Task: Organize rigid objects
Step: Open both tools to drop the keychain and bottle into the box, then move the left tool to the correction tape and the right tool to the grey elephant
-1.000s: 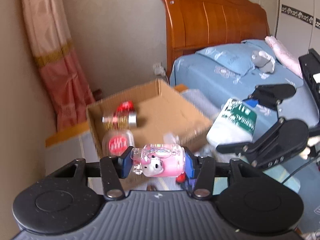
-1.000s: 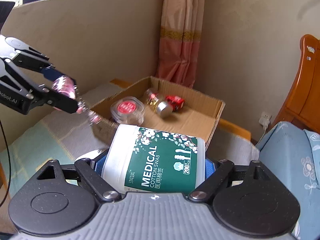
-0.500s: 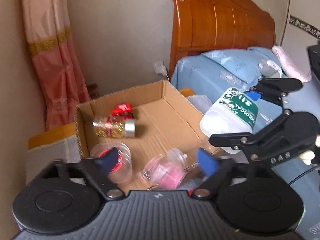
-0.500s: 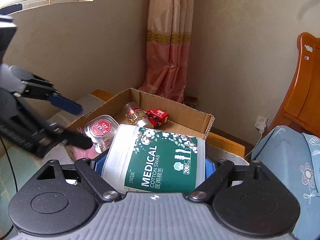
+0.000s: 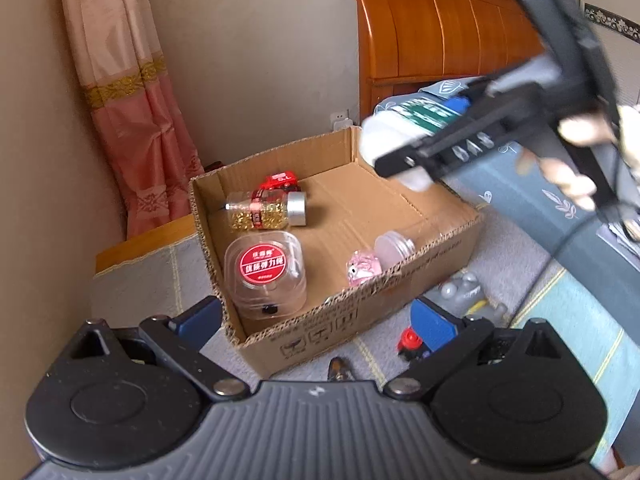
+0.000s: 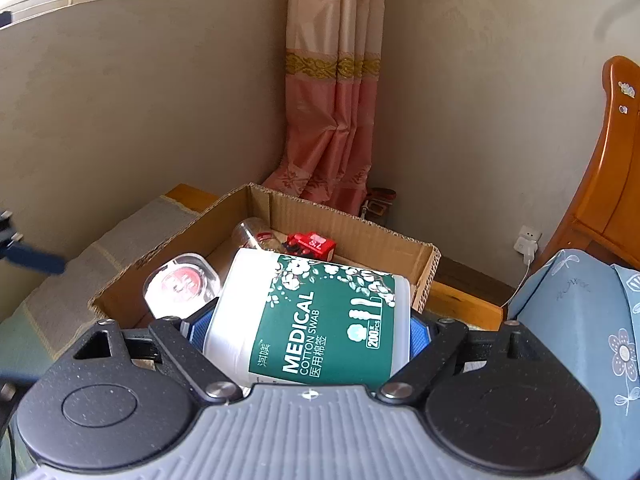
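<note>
In a curtained bedroom corner, the cardboard box [image 5: 436, 240] already holds jars – left claw [image 5: 320, 320] spread empty, right claw [image 6: 304, 332] pinching the cotton swab tub [image 6: 320, 316], which could topple them if dropped.

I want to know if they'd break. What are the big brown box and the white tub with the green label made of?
The brown box looks like matte corrugated cardboard: wavy ridges show along its cut edges. The white tub looks like smooth, slightly glossy plastic with a printed green label, though the look alone can't confirm it. Neither seems likely to shatter.
</note>
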`<act>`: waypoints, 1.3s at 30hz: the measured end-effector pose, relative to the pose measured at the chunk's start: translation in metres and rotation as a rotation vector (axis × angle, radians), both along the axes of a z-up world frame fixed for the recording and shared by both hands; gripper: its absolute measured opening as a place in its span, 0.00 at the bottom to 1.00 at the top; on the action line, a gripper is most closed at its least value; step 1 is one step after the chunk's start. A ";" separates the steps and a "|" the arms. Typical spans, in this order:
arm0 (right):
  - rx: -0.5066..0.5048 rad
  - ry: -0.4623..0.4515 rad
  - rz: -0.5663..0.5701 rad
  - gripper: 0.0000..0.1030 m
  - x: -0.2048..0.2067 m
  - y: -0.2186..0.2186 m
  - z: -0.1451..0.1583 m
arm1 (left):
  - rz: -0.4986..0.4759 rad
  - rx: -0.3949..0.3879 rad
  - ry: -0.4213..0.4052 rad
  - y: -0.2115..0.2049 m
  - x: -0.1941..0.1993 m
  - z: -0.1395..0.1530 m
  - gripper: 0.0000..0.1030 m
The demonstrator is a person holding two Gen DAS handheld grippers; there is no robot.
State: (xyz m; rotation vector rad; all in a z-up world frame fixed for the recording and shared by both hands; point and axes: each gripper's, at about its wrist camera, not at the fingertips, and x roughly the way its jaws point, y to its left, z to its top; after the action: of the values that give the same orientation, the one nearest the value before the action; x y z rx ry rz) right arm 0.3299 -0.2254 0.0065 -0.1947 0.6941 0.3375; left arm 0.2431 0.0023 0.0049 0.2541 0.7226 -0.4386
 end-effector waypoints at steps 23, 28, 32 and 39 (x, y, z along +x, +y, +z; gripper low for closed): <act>0.024 0.001 -0.069 1.00 -0.020 0.008 0.014 | 0.084 -0.013 -0.003 0.031 -0.034 0.003 0.97; 0.005 -0.018 -0.040 1.00 -0.052 0.013 0.020 | 0.106 -0.015 -0.016 0.032 -0.050 0.016 0.97; 0.005 -0.036 -0.021 1.00 -0.078 0.016 0.018 | 0.126 -0.008 -0.035 0.035 -0.064 0.023 0.98; 0.045 -0.041 -0.060 1.00 -0.114 0.012 -0.005 | 0.183 -0.013 -0.043 0.036 -0.080 0.008 0.99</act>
State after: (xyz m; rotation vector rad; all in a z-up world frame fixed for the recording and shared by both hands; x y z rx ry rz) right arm 0.2164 -0.2129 0.0013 -0.1371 0.6505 0.2905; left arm 0.1633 0.0386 0.0128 0.1824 0.6941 -0.2632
